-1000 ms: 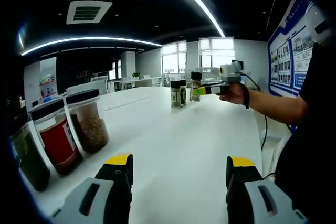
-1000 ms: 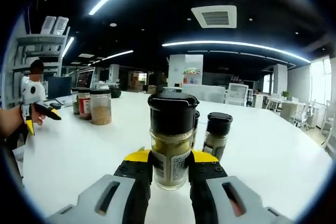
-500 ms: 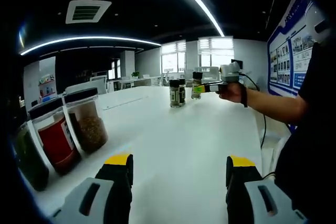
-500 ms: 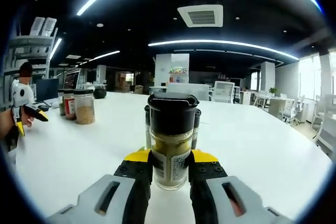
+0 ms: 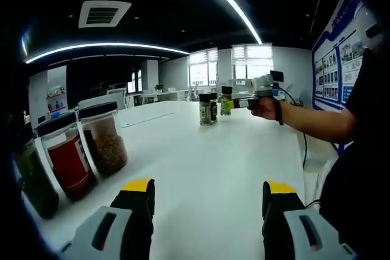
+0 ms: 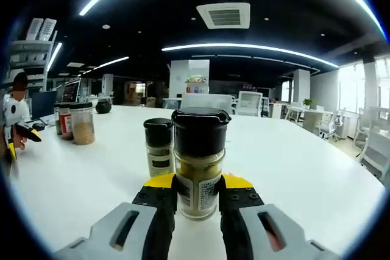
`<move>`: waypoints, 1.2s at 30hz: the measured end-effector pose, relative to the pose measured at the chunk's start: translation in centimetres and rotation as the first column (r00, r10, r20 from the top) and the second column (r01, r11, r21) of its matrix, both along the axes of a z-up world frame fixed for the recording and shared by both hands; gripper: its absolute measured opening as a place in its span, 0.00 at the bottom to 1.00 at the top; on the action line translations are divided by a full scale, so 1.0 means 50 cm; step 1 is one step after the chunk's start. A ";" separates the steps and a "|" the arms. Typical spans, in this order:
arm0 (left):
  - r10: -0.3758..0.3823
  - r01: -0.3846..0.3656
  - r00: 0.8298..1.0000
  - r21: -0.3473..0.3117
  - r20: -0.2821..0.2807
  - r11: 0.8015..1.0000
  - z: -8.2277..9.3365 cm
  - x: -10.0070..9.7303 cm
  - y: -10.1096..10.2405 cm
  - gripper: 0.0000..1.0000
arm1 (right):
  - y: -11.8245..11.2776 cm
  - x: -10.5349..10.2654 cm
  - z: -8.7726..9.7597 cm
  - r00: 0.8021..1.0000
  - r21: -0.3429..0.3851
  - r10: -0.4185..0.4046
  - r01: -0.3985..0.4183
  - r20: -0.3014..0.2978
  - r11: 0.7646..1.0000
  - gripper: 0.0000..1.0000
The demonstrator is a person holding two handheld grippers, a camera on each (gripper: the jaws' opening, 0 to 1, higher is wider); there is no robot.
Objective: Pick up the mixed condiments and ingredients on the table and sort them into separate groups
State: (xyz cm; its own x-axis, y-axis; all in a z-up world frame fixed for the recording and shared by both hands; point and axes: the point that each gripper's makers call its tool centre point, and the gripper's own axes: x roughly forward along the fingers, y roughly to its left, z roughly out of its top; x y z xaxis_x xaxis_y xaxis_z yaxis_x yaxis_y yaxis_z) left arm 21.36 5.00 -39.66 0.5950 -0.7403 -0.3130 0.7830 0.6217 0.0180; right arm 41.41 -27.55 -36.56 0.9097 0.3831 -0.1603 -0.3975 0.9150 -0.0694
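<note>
Sorting looks well along: three wide jars (image 5: 73, 156) stand grouped at the lower left of the left gripper view, and small black-capped shakers (image 5: 207, 109) cluster at upper centre of the white worktop (image 5: 207, 156). The right tool (image 6: 198, 194) pinches a spice shaker (image 6: 198, 162) at frame centre, not yet set down beside another shaker (image 6: 159, 148). The left tool (image 5: 207, 194) is spread and holds nothing; its view shows the person's forearm (image 5: 317, 123), while the right gripper view shows the held shaker's yellowish contents.
</note>
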 end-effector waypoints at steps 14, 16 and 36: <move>0.009 -0.009 1.000 0.009 -0.011 1.000 -0.009 -0.003 0.012 0.71 | -0.037 0.035 -0.029 0.996 -0.006 -0.084 0.084 -0.039 0.996 0.28; 0.011 -0.011 1.000 0.008 -0.012 1.000 -0.010 -0.003 0.014 0.71 | -0.039 0.040 -0.032 0.995 -0.011 -0.090 0.089 -0.043 0.996 0.28; 0.022 -0.021 0.999 0.020 -0.024 1.000 -0.022 0.001 0.021 0.71 | -0.065 0.095 -0.051 0.992 -0.007 -0.120 0.119 -0.044 0.993 0.28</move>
State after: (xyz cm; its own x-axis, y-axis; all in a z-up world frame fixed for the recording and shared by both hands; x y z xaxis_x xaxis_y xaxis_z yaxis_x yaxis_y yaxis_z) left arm 21.41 6.06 -40.77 0.6027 -0.7209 -0.3422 0.7699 0.6380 0.0119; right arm 46.15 -30.79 -39.11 0.9409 0.2713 -0.2027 -0.2881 0.9558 -0.0583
